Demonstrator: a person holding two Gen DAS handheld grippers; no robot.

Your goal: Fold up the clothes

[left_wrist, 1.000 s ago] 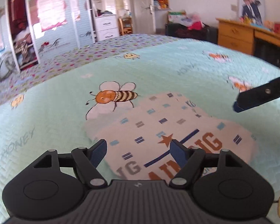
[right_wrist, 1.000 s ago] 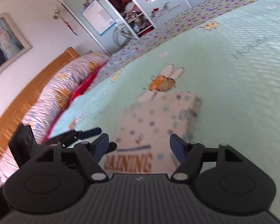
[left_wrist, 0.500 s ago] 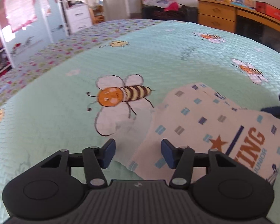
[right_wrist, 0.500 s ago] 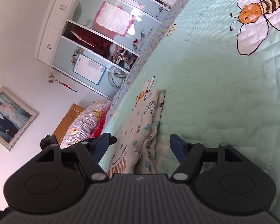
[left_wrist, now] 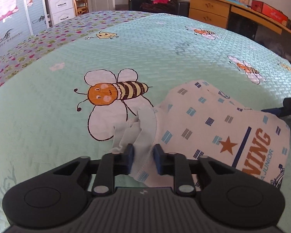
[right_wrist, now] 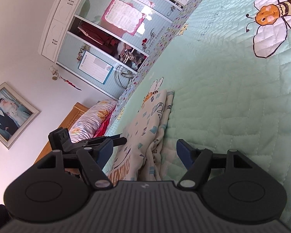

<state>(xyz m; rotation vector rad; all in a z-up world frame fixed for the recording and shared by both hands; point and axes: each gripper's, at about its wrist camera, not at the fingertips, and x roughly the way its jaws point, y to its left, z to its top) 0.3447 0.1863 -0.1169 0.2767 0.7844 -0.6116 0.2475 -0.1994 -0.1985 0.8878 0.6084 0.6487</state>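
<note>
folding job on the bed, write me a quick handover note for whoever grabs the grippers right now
Left gripper: fingers closing on the pale hem at the near corner of the patterned garment; cloth is between them, but a firm pinch is not yet clear.
Right gripper: open, fingers straddling the garment's other edge, not pinching it.
Garment: lies folded, in layers, on the green bee bedspread, printed side up.
Done: garment already partly folded, both grippers in place at its edges.
Left: finish the left pinch, close the right, then probably lift and make the next fold.
</note>
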